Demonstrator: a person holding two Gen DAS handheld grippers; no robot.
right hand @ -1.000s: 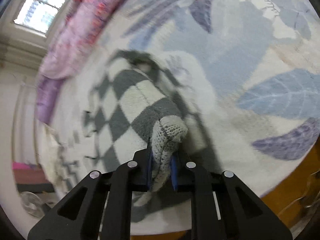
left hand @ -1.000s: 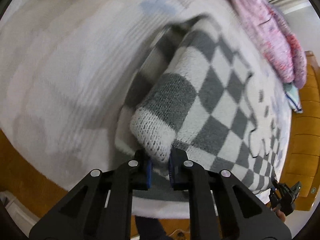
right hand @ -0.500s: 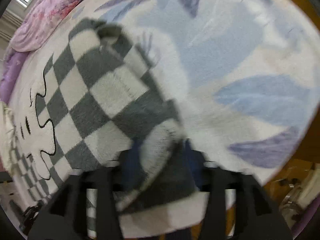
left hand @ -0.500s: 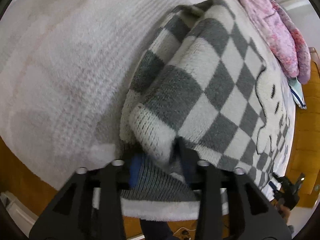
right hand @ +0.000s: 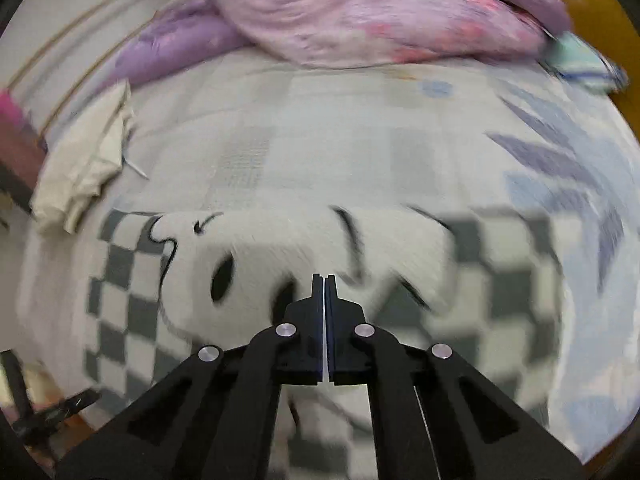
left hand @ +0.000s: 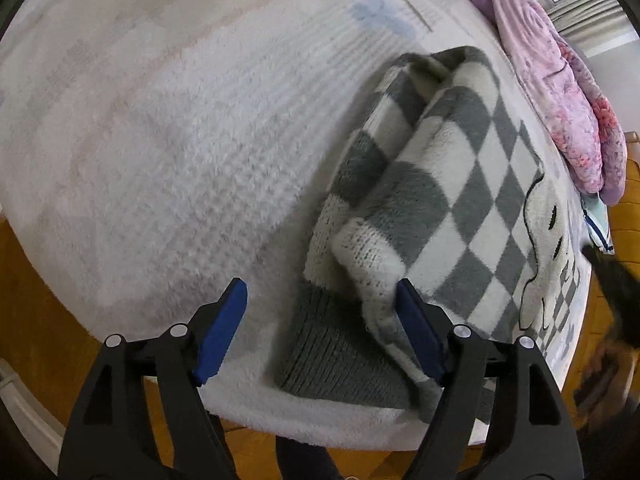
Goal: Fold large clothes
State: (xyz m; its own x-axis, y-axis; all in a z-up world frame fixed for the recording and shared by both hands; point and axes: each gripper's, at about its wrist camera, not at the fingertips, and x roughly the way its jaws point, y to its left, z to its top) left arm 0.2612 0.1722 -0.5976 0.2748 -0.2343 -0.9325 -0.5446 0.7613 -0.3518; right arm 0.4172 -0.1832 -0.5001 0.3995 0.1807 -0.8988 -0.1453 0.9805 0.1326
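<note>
left gripper (left hand: 320,320): mine, blue pads spread wide, pinching nothing. The folded sleeve end of the sweater sits between the pads, nearer the 3 o'clock one and maybe brushing it.

right gripper (right hand: 324,292): mine, pads pressed together with only a hairline of light between them, no cloth caught there that I can see. It hangs over the sweater's white cartoon face; the frame is motion-blurred.

sweater (left hand: 452,200): grey-and-white checked knit, lying on the bed cover (left hand: 180,152). In the left view it runs from 1 o'clock down to 5 o'clock. One sleeve is doubled over the body along the 9 o'clock edge, and the grey ribbed hem (left hand: 340,360) sits at the near edge of the bed by my pads.

handling: my read is a thick, fuzzy, soft knit. Bulky but not heavy, no stiffness, and it will sag and drag from any single pinch. The pile should grip the pads well, so slipping is a low risk; stretching the knit is the bigger one.

where to hold: ribbed hem or cuff, the densest parts. Take a deep bite through both layers at the folded sleeve edge, and use two pinch points well apart so the panel lifts flat.

surroundings: pink quilt (right hand: 380,12) bunched at 12 o'clock in the right view, cream cloth (right hand: 84,160) at 9 o'clock, both well apart from the sweater.

progress: sleeve looks folded in on this side, body fold not yet done, I judge.
</note>
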